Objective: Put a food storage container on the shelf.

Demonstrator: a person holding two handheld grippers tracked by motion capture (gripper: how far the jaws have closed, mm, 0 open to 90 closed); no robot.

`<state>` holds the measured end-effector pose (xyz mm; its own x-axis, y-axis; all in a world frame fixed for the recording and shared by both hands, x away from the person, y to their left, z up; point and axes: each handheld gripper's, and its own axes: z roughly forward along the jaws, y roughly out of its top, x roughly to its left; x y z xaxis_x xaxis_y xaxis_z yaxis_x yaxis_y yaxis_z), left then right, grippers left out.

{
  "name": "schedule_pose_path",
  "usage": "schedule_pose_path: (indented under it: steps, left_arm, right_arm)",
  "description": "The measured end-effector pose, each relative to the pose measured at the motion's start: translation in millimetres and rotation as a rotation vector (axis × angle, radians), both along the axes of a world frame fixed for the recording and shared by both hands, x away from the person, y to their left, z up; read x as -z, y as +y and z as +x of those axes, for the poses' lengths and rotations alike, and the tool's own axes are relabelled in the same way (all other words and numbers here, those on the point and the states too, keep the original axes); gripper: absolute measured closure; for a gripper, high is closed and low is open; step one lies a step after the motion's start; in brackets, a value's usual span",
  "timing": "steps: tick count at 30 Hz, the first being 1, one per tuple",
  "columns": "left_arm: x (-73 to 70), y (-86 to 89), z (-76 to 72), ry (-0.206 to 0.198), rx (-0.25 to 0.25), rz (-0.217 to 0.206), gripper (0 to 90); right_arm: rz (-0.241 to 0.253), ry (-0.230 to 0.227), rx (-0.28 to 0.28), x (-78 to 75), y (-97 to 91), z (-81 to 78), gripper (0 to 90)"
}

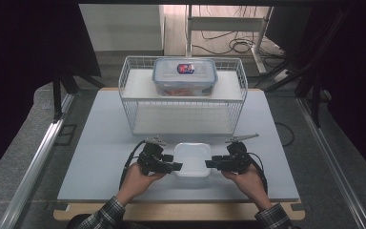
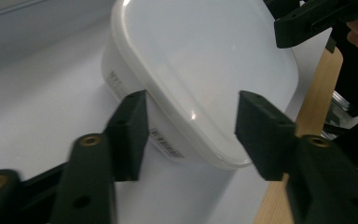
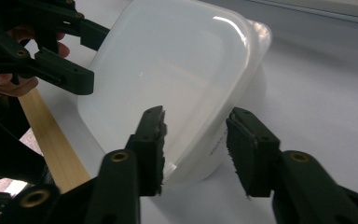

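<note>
We see a pale grey table (image 1: 100, 157) with a light wooden strip along its near edge, set on a grey floor between dark drapes, with metal rails running along either side. Beyond the far end stands a pale desk frame with cables (image 1: 233, 45) looped on the floor beneath it.

We take the wire basket (image 1: 128, 90) at the far middle of the table as our landmark. Inside it, on a raised shelf toward its back, sits a clear lidded box (image 1: 185, 76) with a blue rim and a small red and blue label on the lid. Nothing lies between the basket and the things nearer us.

Just in front of the basket, toward the near edge, rests a white container (image 1: 192, 159) with a rounded, translucent lid. Our left gripper (image 1: 174, 167) comes at it from the left and our right gripper (image 1: 212, 163) from the right, each held in a hand (image 1: 136, 180) that enters from the near edge in a checked sleeve.

In the left gripper view, the jaws stand apart astride the container's corner, one beside its side wall by a small printed label, the other over the lid rim; we cannot tell whether they press on it. In the right gripper view, the jaws also straddle the lid's edge, close to it or just touching; again a firm clamp cannot be made out.
</note>
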<state>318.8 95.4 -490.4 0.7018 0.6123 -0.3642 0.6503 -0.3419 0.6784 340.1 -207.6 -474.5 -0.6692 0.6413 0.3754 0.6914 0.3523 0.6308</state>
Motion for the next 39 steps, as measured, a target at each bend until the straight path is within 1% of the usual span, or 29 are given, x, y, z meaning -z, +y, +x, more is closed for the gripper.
schedule_pose_path:
  steps: [1, 2, 5, 6, 7, 9, 11, 13, 15, 17, 20, 24, 26, 31, 35, 39]
  left_arm:
    - [-2.3, 1.1, -1.9, -0.021, -0.002, 0.012, 53.0]
    - [-4.0, 1.0, -3.3, -0.012, -0.009, 0.020, 55.9]
    - [-4.6, 0.4, -5.6, -0.025, -0.032, 0.017, 58.8]
    - [-4.9, 1.0, -5.6, -0.025, -0.039, 0.012, 60.0]
    - [-5.0, 1.8, -5.5, -0.020, -0.048, -0.002, 61.7]
    - [-5.6, 4.5, -5.0, -0.011, -0.050, -0.019, 65.5]
    - [-6.2, 7.4, -5.3, -0.004, -0.049, -0.034, 69.7]
    - [-6.4, 8.6, -6.5, -0.009, -0.056, -0.038, 73.5]
    - [-6.1, 9.0, -7.4, -0.024, -0.076, -0.036, 77.4]
    - [-5.3, 9.6, -6.8, -0.021, -0.081, -0.045, 78.4]
    - [-3.8, 10.3, -6.5, -0.028, -0.089, -0.056, 78.8]
    - [-4.3, 10.2, -7.0, -0.042, -0.103, -0.044, 79.1]
    - [-5.4, 11.3, -7.4, -0.051, -0.107, -0.045, 79.2]
    - [-13.8, 13.6, -9.7, -0.084, -0.117, -0.052, 79.2]
    - [-20.8, 15.7, -11.0, -0.108, -0.121, -0.050, 79.2]
    - [-28.7, 18.1, -11.2, -0.129, -0.123, -0.050, 79.3]
  right_arm:
    - [0.001, -0.002, 0.001, -0.7, -0.4, -1.6, 61.3]
    - [-0.002, -0.008, 0.001, -1.3, -0.4, -3.3, 62.1]
    - [0.000, -0.021, 0.025, -2.8, 0.5, -6.7, 64.8]
    - [0.003, -0.026, 0.036, -2.9, 0.6, -7.3, 65.8]
    - [0.008, -0.031, 0.043, -2.8, 0.0, -7.6, 67.0]
    - [0.032, -0.029, 0.066, -2.9, -1.6, -8.4, 69.9]
    - [0.046, -0.033, 0.079, -3.0, -3.2, -9.3, 72.5]
    - [0.051, -0.046, 0.091, -3.4, -3.3, -11.1, 74.9]
    - [0.051, -0.059, 0.099, -4.1, -3.3, -13.0, 77.6]
    - [0.036, -0.085, 0.102, -3.9, -1.9, -15.0, 77.7]
    - [0.032, -0.104, 0.105, -3.5, -0.8, -16.1, 77.7]
    - [0.022, -0.125, 0.105, -3.0, 1.4, -17.1, 77.8]
    - [0.021, -0.137, 0.105, -3.6, 3.0, -17.9, 77.9]
    - [0.034, -0.177, 0.100, -11.0, 5.0, -19.5, 78.0]
    - [0.034, -0.217, 0.094, -18.4, 7.2, -20.5, 78.1]
    - [0.036, -0.245, 0.087, -26.5, 9.6, -20.4, 78.1]
